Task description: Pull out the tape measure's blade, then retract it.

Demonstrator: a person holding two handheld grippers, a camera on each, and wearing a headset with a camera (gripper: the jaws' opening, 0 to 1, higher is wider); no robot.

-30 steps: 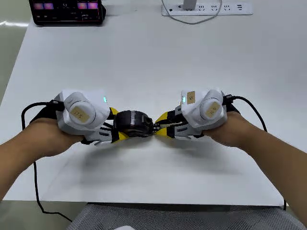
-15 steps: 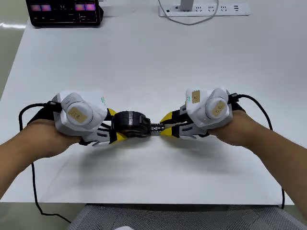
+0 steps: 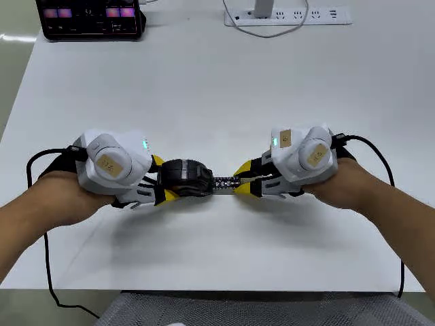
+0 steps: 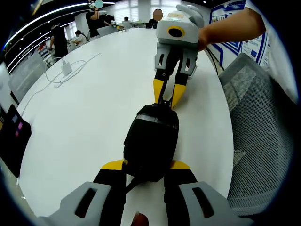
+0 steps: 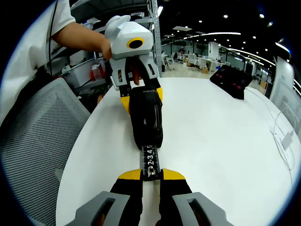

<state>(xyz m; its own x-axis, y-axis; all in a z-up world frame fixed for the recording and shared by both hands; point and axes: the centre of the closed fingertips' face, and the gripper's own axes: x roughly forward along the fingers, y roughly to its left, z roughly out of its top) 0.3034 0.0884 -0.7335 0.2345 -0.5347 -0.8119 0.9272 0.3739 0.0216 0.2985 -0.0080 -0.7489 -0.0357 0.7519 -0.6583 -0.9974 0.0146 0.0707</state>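
A black tape measure (image 3: 187, 177) rests low over the white table, held between the two grippers. My left gripper (image 3: 163, 180) is shut on its case (image 4: 151, 141), which also shows in the right gripper view (image 5: 146, 117). My right gripper (image 3: 239, 183) is shut on the tip of the blade (image 5: 150, 162). A short length of blade (image 3: 224, 182) with printed numbers spans the gap between case and right gripper. In the left gripper view the right gripper (image 4: 167, 96) faces me just past the case.
The white table (image 3: 217, 88) stretches away behind the grippers. A dark device with a lit screen (image 3: 90, 17) stands at the back left, and a white power strip (image 3: 289, 13) with a cable lies at the back right. A mesh chair (image 3: 258, 309) sits at the table's near edge.
My right gripper has moved to the right, away from the case, drawing a short stretch of blade out. The left gripper and case have stayed put.
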